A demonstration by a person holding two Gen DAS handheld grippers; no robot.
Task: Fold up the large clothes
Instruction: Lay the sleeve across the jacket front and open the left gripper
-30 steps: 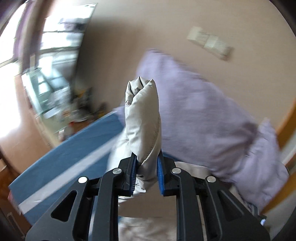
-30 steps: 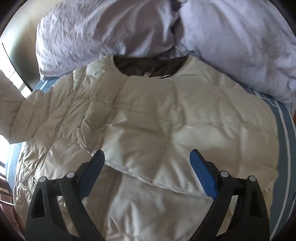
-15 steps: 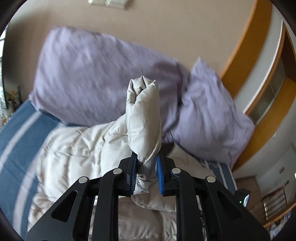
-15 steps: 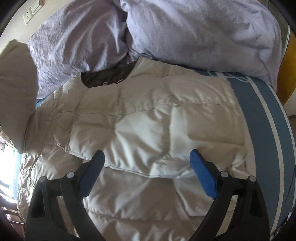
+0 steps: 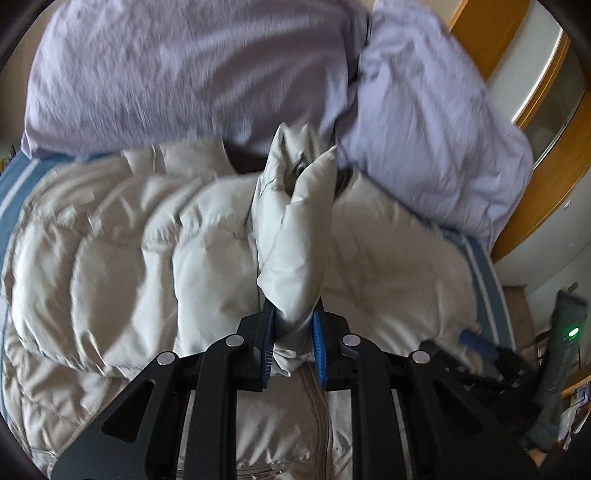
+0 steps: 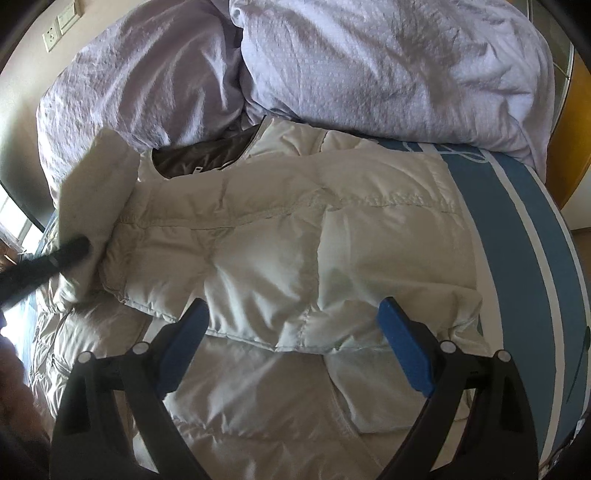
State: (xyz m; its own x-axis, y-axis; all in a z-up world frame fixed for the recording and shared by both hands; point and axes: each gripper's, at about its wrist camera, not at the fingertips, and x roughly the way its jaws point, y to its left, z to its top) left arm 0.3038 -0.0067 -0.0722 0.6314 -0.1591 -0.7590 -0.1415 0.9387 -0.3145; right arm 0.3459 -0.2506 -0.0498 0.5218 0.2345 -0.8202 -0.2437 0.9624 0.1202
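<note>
A cream puffer jacket [image 6: 280, 236] lies front-up on the bed, its dark-lined collar [image 6: 199, 158] toward the pillows, its right sleeve folded across the chest. My left gripper [image 5: 293, 347] is shut on the cuff of the left sleeve [image 5: 291, 229] and holds it above the jacket's chest [image 5: 155, 258]. In the right wrist view that sleeve [image 6: 92, 206] and the left gripper's black arm show at the left edge. My right gripper [image 6: 293, 343] is open and empty, hovering over the jacket's lower chest. It also shows in the left wrist view [image 5: 476, 343].
Two lilac pillows [image 6: 388, 62] lie against the wall at the head of the bed. The blue sheet with white stripes [image 6: 517, 221] shows right of the jacket. A wooden frame [image 5: 546, 177] stands at the right. Wall sockets [image 6: 59, 29] sit at the upper left.
My left gripper has swung right and down, carrying the sleeve from beside the bed to over the jacket's chest. My right gripper has stayed open, with its view drifting right.
</note>
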